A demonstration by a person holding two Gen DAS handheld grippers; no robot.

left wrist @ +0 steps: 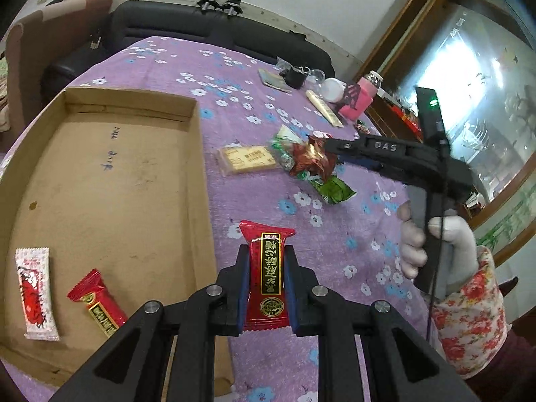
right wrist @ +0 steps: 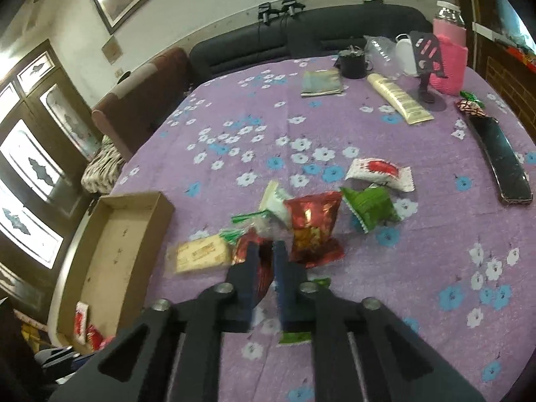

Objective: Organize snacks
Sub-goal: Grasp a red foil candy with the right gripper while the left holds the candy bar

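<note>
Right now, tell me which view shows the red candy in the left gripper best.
The left wrist view: the red candy fills the centre, clamped between the left gripper pads, its label sharp. The right wrist view shows no clear sight of it, only dark gripper parts at its lower left edge.

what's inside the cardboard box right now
Inside the cardboard box: a white-and-red snack packet and a red candy, both near one end. The left gripper's frame hides that corner.

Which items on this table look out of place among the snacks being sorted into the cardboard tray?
The far edge holds non-snack clutter: a cream tube, a pink knitted bottle sleeve and a black phone. The loose snack pile lies jumbled, wrappers overlapping, outside the cardboard tray.
</note>
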